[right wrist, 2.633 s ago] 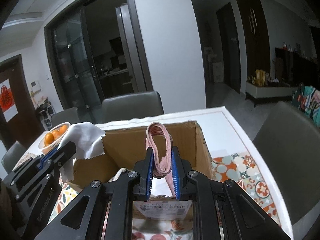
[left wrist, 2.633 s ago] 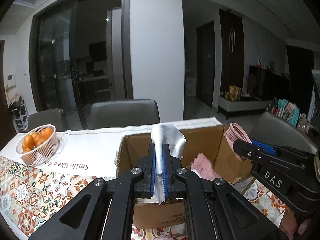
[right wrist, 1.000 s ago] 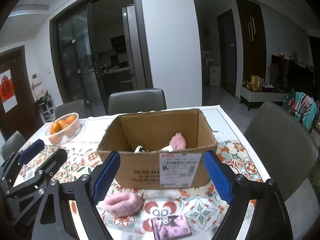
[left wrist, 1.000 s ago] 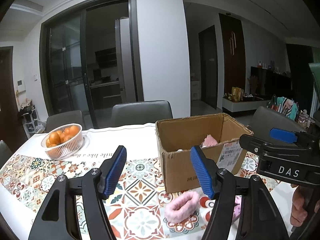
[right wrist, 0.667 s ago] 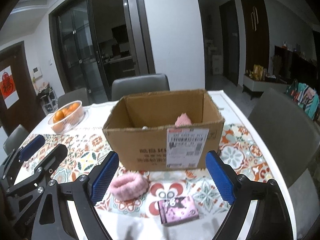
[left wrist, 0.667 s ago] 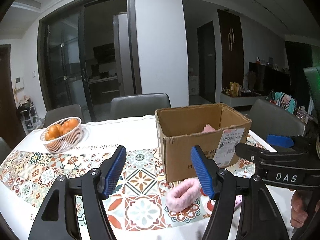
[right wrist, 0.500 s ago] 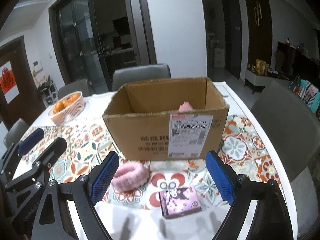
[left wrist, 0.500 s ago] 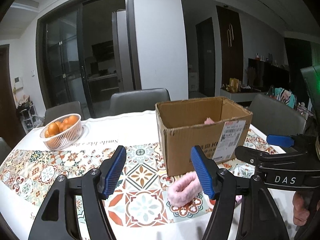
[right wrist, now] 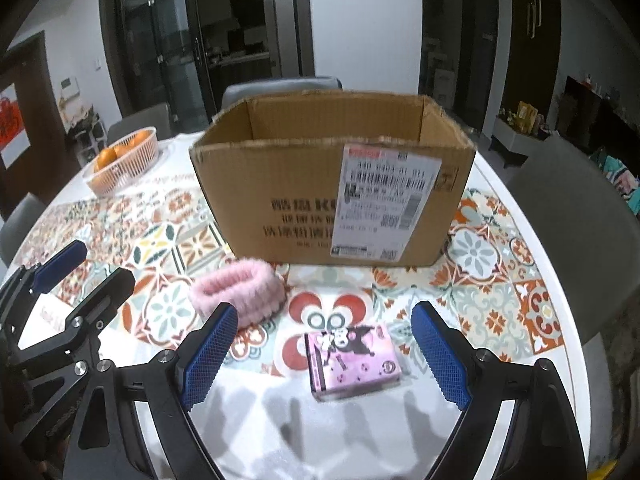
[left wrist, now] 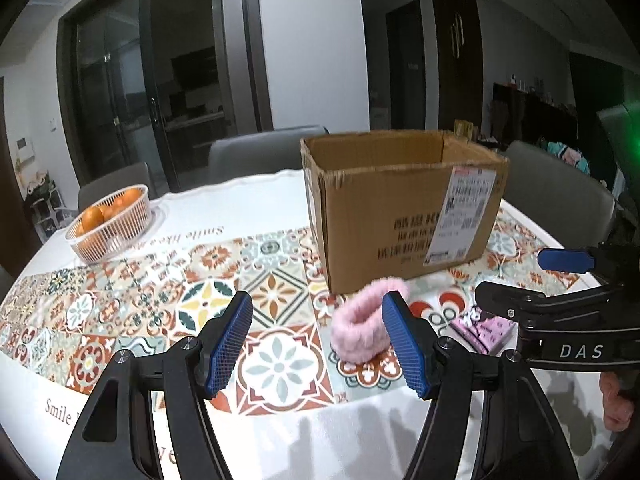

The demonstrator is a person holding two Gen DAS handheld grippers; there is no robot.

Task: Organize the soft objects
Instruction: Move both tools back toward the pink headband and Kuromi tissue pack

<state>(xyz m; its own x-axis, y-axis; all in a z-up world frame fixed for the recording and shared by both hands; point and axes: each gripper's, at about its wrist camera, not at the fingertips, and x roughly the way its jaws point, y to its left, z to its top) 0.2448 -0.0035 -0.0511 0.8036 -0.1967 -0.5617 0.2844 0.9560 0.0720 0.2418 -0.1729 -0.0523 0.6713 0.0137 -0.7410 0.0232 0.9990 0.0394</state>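
An open cardboard box stands on the patterned table; it also shows in the right wrist view. A fluffy pink headband lies in front of it, just ahead of my left gripper's right finger; it also shows in the right wrist view. A small pink packet lies flat between my right gripper's fingers, and shows in the left wrist view. My left gripper is open and empty. My right gripper is open and empty, low over the packet. The box's contents are hidden.
A white basket of oranges stands at the far left of the table, also in the right wrist view. Grey chairs stand behind the table and one at the right. The table's white front edge is close.
Both grippers let go of the white cloth and the pink band over the box, opened wide, drew back and came down toward the table front. The box now hides its contents.
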